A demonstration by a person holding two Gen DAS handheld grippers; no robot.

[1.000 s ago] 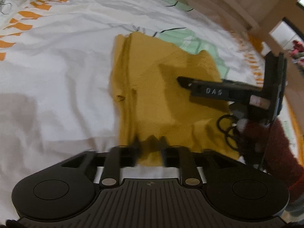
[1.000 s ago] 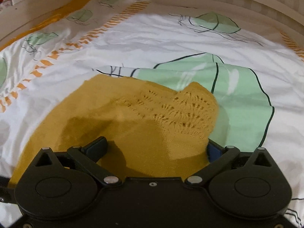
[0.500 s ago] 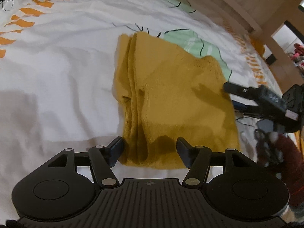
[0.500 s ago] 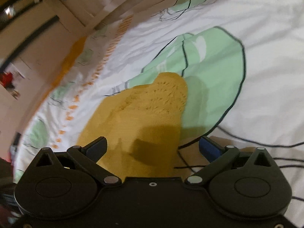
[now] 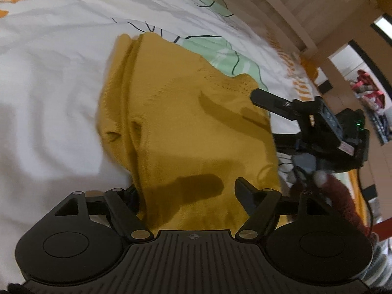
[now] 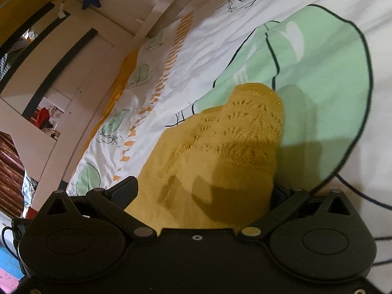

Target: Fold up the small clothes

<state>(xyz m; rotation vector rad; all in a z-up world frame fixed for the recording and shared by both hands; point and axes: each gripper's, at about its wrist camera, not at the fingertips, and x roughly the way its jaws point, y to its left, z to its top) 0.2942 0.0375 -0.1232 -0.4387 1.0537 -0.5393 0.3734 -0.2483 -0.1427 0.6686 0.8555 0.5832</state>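
Observation:
A small mustard-yellow knitted garment (image 5: 186, 127) lies folded on the bed, with stacked folded edges along its left side. My left gripper (image 5: 188, 191) is open, its fingers wide apart over the garment's near edge, the left finger partly hidden by cloth. My right gripper (image 6: 203, 191) is open, straddling the garment's lacy end (image 6: 235, 137); its right finger is mostly hidden behind the cloth. The right gripper also shows in the left wrist view (image 5: 318, 122), at the garment's right edge.
The bed has a white cover (image 5: 49, 78) with green leaf shapes (image 6: 318, 78) and orange dashes. A wooden bed frame (image 5: 306, 12) runs along the far side. Cupboards and shelves (image 6: 49, 73) stand beyond the bed.
My left gripper opened, letting go of the garment's near edge, and moved closer in. My right gripper swung round to the garment's right side and stays open.

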